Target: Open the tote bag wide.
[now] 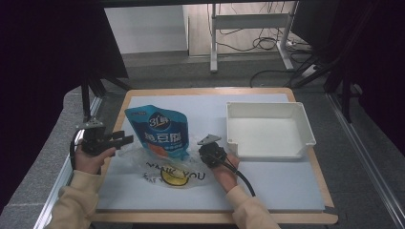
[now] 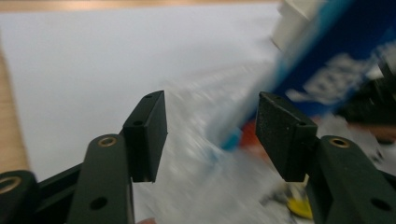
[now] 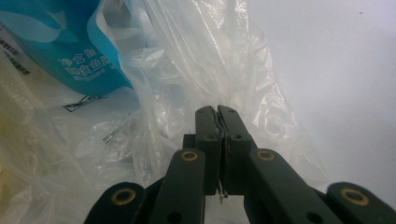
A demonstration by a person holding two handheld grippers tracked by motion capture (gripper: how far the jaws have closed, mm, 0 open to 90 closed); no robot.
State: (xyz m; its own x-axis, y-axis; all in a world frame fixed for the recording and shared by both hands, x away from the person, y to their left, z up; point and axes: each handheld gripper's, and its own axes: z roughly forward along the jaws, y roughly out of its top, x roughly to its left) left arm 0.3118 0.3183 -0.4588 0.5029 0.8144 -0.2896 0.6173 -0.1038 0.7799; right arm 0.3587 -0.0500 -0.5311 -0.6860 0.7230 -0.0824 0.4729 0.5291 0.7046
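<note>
White foam board [image 1: 282, 183] covers the wooden table [image 1: 210, 90], leaving a thin wood border on all sides; its near right part lies bare, as does the far left corner. A clear plastic bag [image 1: 165, 169] printed with dark letters and a yellow face lies near the middle, and a blue pouch [image 1: 160, 131] stands in its mouth, upper half out. The right gripper [image 3: 217, 112] is clamped on a fold of the bag's film at the bag's right side. The left gripper [image 2: 210, 133], left of the bag, has its jaws apart with nothing pressed between them. Far right, a white tray [image 1: 305, 126] sits with no contents, just beside the right gripper.
</note>
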